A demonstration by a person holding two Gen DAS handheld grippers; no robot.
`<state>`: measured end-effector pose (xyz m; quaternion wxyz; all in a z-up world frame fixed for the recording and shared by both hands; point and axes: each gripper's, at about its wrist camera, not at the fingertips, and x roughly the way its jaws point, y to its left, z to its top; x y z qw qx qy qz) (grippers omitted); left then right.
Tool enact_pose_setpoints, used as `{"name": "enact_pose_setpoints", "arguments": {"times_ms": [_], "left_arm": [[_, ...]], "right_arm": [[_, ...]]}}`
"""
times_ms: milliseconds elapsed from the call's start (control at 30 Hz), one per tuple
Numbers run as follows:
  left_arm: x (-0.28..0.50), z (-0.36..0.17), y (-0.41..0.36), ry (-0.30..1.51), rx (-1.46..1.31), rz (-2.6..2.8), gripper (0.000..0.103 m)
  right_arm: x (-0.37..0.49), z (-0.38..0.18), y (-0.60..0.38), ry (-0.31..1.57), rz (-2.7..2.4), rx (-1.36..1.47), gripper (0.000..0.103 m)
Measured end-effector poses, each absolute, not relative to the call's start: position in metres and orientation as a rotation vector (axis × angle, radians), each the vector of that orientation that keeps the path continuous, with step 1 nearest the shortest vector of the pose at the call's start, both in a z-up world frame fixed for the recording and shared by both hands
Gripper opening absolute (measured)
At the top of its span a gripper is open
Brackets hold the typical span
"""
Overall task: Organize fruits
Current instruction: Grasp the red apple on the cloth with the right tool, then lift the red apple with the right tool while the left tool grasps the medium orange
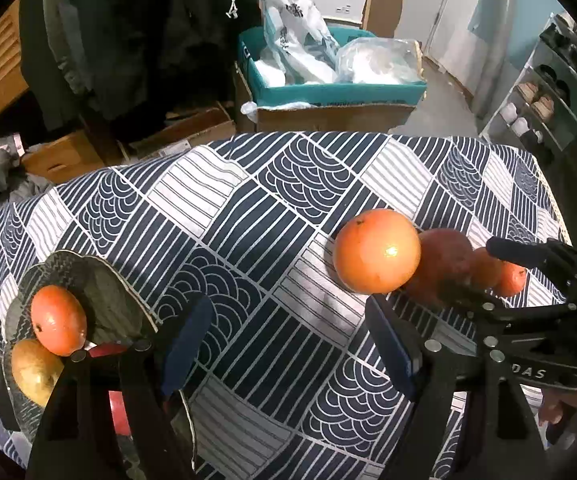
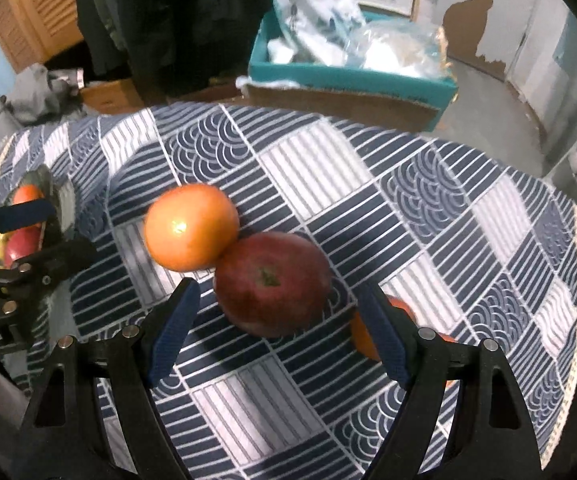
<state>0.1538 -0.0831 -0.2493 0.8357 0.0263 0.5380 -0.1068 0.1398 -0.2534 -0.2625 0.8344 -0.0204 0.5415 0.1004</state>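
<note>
1. a table under a navy-and-white patterned cloth point(image 1: 272, 216) holds loose fruit on one side and a dark plate point(image 1: 88, 280) on the other.
2. in the left wrist view the plate sits at the left, just beside the left gripper point(image 1: 288, 344); on it lie an orange fruit point(image 1: 58, 320) and, touching it, a yellow fruit point(image 1: 34, 372), with something red partly hidden behind the gripper's finger.
3. the left gripper's jaws stand apart over bare cloth, nothing between them.
4. the right gripper point(image 2: 276, 336) points steeply down with its jaws apart; the red apple point(image 2: 272, 284) lies just ahead of the gap between its blue pads point(image 2: 172, 332), which do not touch it.
5. a big orange point(image 2: 190, 232) rests on the cloth touching the apple's far left side.
6. a small orange point(image 2: 362, 340) sits behind the right finger, mostly hidden; in the left wrist view two small orange fruits point(image 1: 510, 278) show beyond the apple.
7. past the table stand a teal box point(image 1: 328, 92) stuffed with plastic bags, cardboard boxes and dark hanging clothes.
</note>
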Motion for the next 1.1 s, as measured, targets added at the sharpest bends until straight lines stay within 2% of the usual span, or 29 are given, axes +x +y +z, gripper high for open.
{"name": "enact_pose_setpoints", "arguments": {"times_ms": [333,433,667,900,1100], "left_arm": [[0.162,-0.256,-0.084,1.159,0.035,-0.238,0.08],[0.163,-0.256,-0.084,1.163,0.032,-0.243,0.08],[0.161,-0.252,-0.092,1.154,0.024,-0.268,0.08],[0.159,-0.249,-0.108,1.153,0.029,-0.3,0.08],[0.154,-0.247,-0.122,1.15,0.06,-0.318,0.08]], "right_arm": [[0.156,-0.295,-0.246,1.217,0.232,-0.035,0.081],[0.158,-0.3,-0.244,1.228,0.225,-0.044,0.078],[0.15,-0.289,-0.259,1.184,0.208,0.026,0.077],[0.14,-0.251,-0.282,1.093,0.16,0.073,0.077],[0.133,-0.248,-0.296,1.11,0.138,0.074,0.077]]}}
